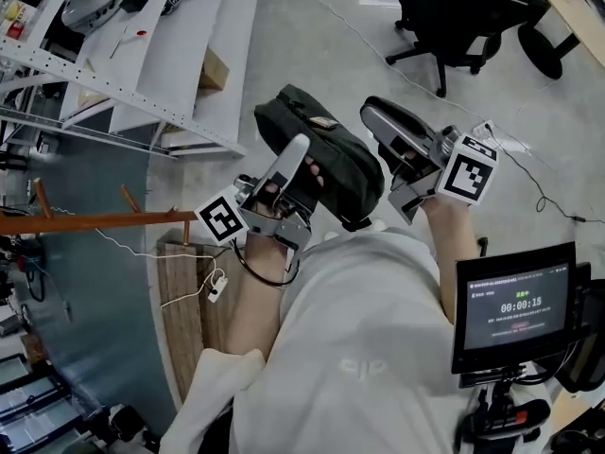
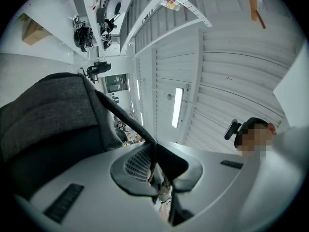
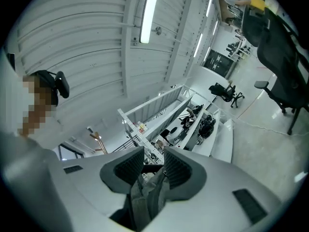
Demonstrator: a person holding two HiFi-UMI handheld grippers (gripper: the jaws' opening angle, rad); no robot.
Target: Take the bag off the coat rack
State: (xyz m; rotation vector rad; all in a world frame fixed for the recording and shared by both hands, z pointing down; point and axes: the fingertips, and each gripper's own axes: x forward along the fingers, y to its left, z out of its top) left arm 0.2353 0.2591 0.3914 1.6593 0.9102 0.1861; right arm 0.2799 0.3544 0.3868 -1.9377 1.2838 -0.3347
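Bag (image 1: 321, 164) well apart from coat rack (image 1: 95, 222)

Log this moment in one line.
bag: clear of coat rack | left gripper: shut on strap | right gripper: gripping bag fabric

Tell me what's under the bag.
Only bare grey floor shows around the bag, which is held up clear of the coat rack. The patch directly beneath is covered by the bag itself.
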